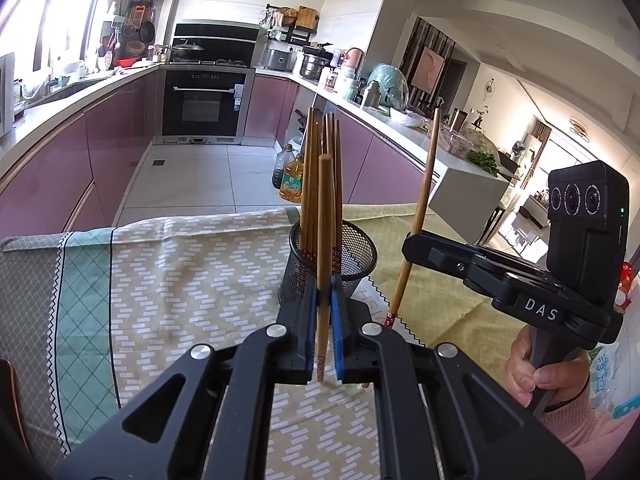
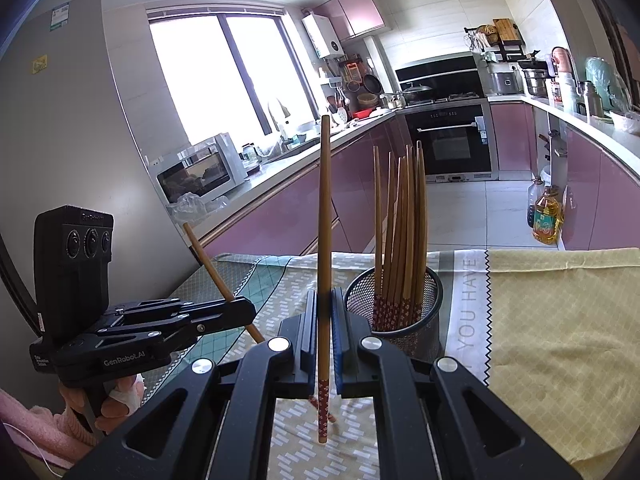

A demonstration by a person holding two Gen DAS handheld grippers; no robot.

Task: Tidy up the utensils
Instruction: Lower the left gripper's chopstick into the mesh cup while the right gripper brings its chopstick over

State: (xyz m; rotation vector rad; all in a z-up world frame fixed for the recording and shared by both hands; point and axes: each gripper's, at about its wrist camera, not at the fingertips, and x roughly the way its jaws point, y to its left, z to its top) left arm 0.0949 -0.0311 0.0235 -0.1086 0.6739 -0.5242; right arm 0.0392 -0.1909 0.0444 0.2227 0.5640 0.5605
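A black mesh holder [image 1: 352,256] stands on the table with several wooden chopsticks [image 1: 320,184] upright in it; it also shows in the right wrist view [image 2: 400,308]. My left gripper [image 1: 325,304] is shut on one wooden chopstick [image 1: 326,240], held upright just in front of the holder. My right gripper [image 2: 325,312] is shut on another chopstick [image 2: 325,240], upright, left of the holder. The right gripper shows in the left view [image 1: 412,240] with its chopstick [image 1: 424,192]. The left gripper shows in the right view [image 2: 240,308] with its tilted chopstick [image 2: 208,264].
A patterned tablecloth [image 1: 180,280] and a yellow cloth [image 2: 560,340] cover the table. Beyond the table edge are pink kitchen cabinets [image 1: 100,148], an oven [image 1: 204,104], oil bottles on the floor [image 2: 546,216] and a cluttered counter [image 1: 360,92].
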